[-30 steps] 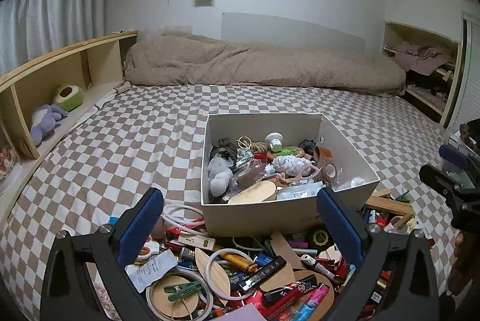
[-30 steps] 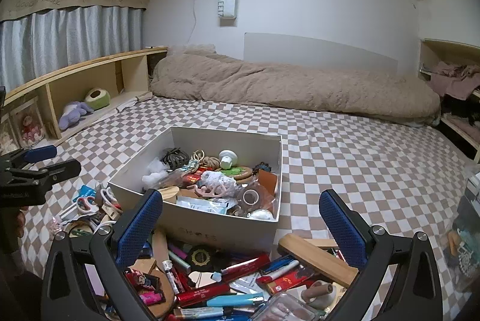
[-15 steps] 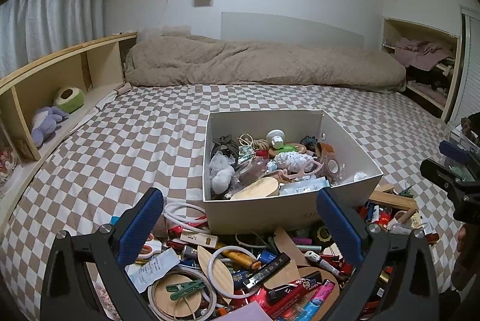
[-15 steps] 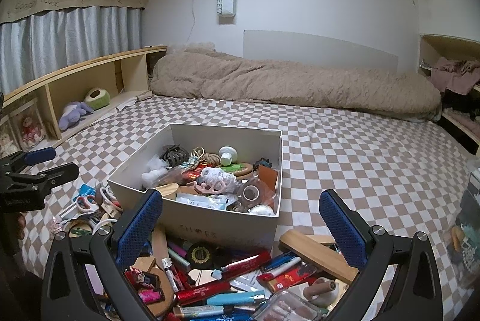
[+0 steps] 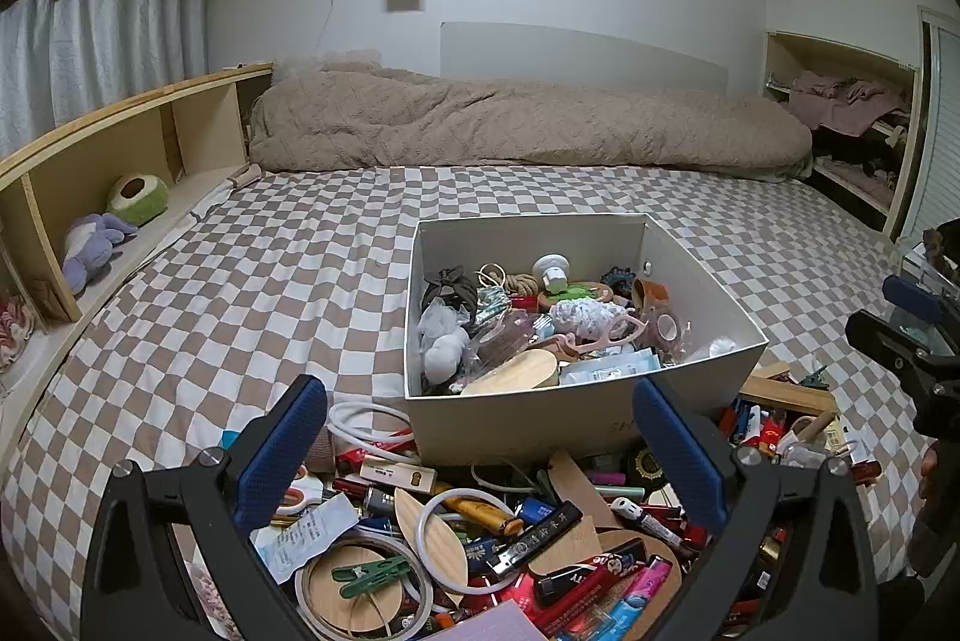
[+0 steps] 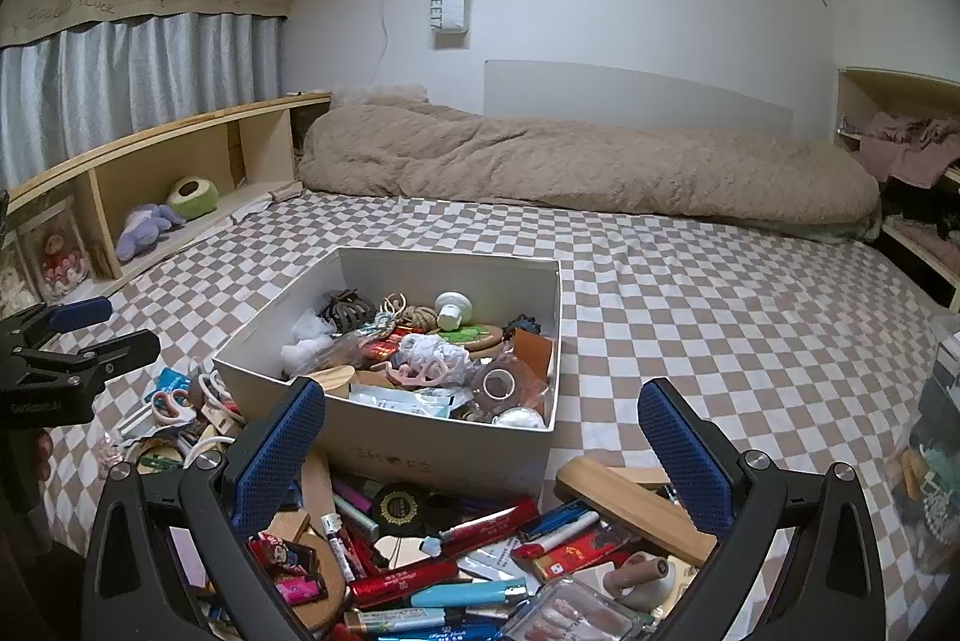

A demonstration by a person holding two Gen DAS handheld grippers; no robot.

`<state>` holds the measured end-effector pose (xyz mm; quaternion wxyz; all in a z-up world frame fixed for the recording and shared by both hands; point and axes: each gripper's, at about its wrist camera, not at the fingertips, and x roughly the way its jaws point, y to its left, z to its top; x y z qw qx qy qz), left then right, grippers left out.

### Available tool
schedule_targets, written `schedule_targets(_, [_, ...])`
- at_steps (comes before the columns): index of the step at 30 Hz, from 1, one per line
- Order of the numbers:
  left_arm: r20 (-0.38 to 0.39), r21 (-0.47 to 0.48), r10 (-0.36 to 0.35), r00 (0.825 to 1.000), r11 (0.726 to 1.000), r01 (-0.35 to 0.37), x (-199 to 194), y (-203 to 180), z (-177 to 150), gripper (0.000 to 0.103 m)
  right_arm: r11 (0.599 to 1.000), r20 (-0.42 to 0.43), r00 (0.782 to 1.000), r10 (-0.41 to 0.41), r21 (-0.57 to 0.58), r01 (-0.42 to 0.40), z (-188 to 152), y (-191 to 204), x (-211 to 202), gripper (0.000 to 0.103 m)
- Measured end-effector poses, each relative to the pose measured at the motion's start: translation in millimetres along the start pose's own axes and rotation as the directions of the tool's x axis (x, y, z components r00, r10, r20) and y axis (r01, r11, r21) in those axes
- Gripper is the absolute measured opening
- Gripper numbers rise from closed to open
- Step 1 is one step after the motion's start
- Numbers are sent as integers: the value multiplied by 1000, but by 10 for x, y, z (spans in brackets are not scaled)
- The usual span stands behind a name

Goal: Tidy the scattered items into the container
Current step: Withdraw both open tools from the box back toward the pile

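A white cardboard box [image 5: 708,281] [image 6: 384,437] sits on the checkered bed, partly filled with small items. A dense pile of scattered items [image 5: 510,527] [image 6: 468,563] lies in front of it: lighters, pens, wooden discs, a white ring, a green clip. My left gripper [image 5: 480,449] is open and empty above the pile's left part. My right gripper [image 6: 480,449] is open and empty above the pile's right part. Each gripper shows at the edge of the other's view, the right in the left wrist view [image 5: 900,335] and the left in the right wrist view [image 6: 78,341].
A beige duvet [image 5: 516,125] lies rolled across the head of the bed. A wooden shelf [image 5: 90,161] with plush toys runs along the left. Shelving with clothes [image 5: 840,113] stands at the right. A wooden block [image 6: 636,503] lies right of the box.
Both views have tilted slightly; the box and pile sit a little higher in the frames. Both grippers stay open and empty.
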<state>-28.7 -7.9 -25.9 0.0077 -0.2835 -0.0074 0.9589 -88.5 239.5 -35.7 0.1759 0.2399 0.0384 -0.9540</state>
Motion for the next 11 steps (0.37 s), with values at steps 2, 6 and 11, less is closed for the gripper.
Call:
schedule_targets(2, [1,1,1,1000,1000,-1,4,-6,-1,103,1000,-3,1000,1,0,-1,-6,6,6,103])
schedule_targets(6, [2,1,1,1000,1000,-1,2,-2,-4,103,1000,-6,1000,2,1,-2,-13,3,15,103])
schedule_targets(11, [4,7,1,1000,1000,-1,2,-9,3,103,1000,-8,1000,4,4,-4,-17,-7,17,103])
